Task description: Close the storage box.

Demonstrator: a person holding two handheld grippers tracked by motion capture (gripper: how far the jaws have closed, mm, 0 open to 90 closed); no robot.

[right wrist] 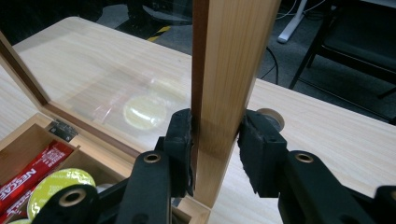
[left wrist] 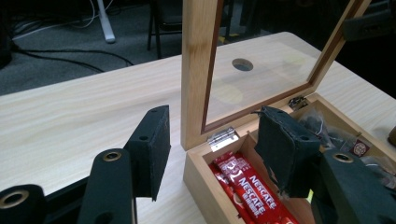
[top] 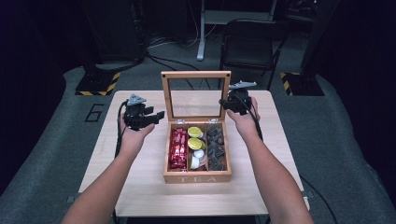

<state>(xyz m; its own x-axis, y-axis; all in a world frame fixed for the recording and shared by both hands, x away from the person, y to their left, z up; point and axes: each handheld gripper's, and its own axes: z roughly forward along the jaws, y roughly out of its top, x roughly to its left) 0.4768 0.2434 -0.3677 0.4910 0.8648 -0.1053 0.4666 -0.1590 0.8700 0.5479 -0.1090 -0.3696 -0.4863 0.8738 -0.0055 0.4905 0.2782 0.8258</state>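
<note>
Tea box (top: pixel 197 177) sits mid-table with its glass lid (right wrist: pixel 219 93) standing upright. Right gripper (right wrist: pixel 215 151) pinches the lid's side frame; left gripper (left wrist: pixel 212 149) hovers at the box's left corner, jaws spread, apparently touching nothing.

Readable words on a wooden tea box (top: pixel 197 178), its sachets and the floor.
The box front carried the pale letters "TEA". Red sachets (left wrist: pixel 252 192) in its left compartment read "NESCAFE" in white, seen again in the right gripper view. A large "6" (top: pixel 95 112) was marked on the grey floor left of the worktop.
</note>
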